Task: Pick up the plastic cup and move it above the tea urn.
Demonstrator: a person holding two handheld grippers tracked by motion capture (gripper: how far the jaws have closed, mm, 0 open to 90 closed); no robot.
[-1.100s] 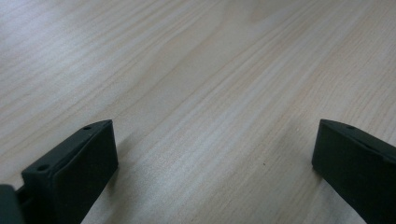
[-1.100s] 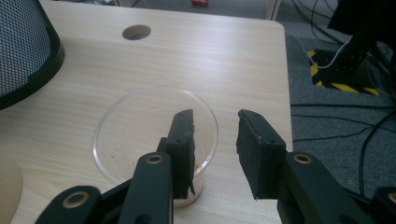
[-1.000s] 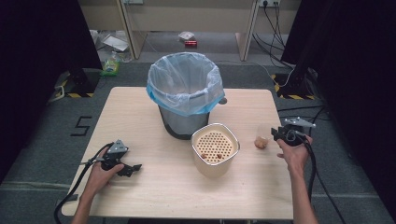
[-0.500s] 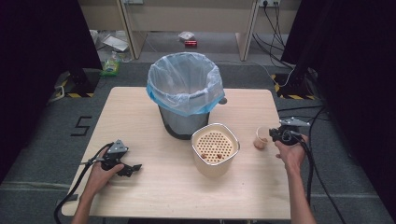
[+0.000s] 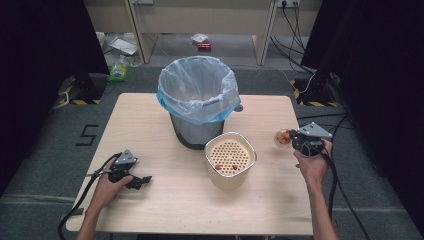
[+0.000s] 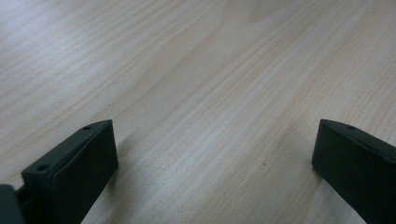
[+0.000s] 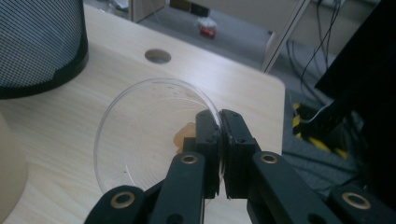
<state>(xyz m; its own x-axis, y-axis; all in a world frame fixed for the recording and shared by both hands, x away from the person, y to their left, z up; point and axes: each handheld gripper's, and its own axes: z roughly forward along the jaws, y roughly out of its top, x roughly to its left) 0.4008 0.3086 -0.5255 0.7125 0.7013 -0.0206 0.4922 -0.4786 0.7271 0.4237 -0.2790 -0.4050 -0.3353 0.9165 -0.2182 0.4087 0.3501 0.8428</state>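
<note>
Right tongs [image 7: 219,140] have just closed, pinching the cup [image 7: 140,130] rim to lift its food; left tongs [image 6: 210,158] rest spread on the surface [image 6: 196,70].

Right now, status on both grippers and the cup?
Right gripper shut on clear cup rim, orange bits inside. Left gripper open, on table. Strainer pot between cup and bin.

High view: fixed above the near edge of the table [image 5: 150,210], facing forward and down; takes in the whole top and the floor beyond the far edge.
Left gripper view: very close to the tabletop near the near-left corner, looking along the bare wood.
Right gripper view: low and close at the right edge, facing the far-right corner.
Shared: high and right gripper views both show the mesh bin [image 5: 192,132] [image 7: 39,46] and the far-right corner.
</note>
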